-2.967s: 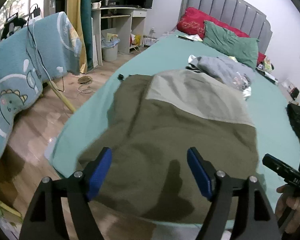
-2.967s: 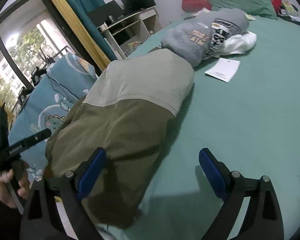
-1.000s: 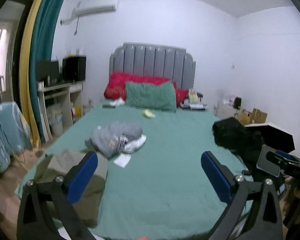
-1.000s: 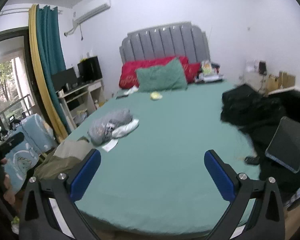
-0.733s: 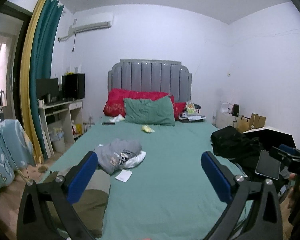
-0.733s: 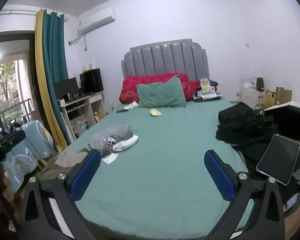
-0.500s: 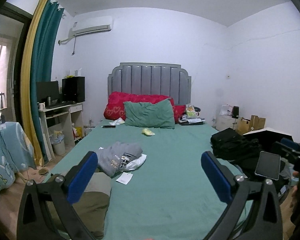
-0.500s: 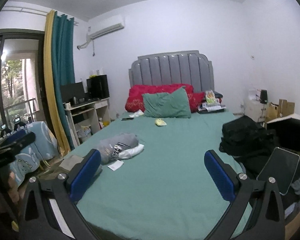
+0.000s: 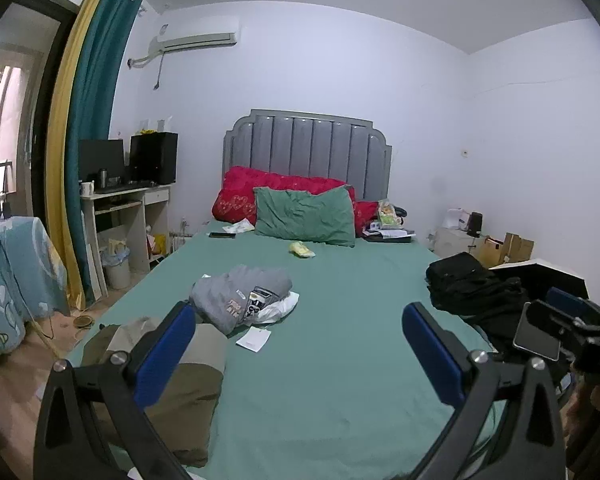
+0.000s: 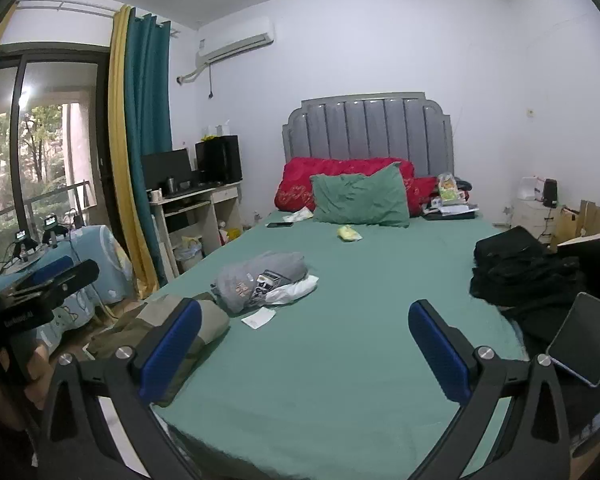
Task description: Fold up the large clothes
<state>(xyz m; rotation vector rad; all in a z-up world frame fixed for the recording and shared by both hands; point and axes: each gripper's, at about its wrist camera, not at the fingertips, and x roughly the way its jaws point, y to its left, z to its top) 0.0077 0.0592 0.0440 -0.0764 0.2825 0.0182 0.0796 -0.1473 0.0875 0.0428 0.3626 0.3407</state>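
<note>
Left gripper [image 9: 298, 342] level, spread wide, right gripper [image 10: 305, 340] likewise

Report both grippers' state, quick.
Left gripper: open, holding nothing.
Right gripper: open, holding nothing.

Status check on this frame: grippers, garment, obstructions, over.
Left gripper and right gripper open, empty. Olive garment folded at bed's near-left corner. Grey clothes and paper slip beyond it.
</note>
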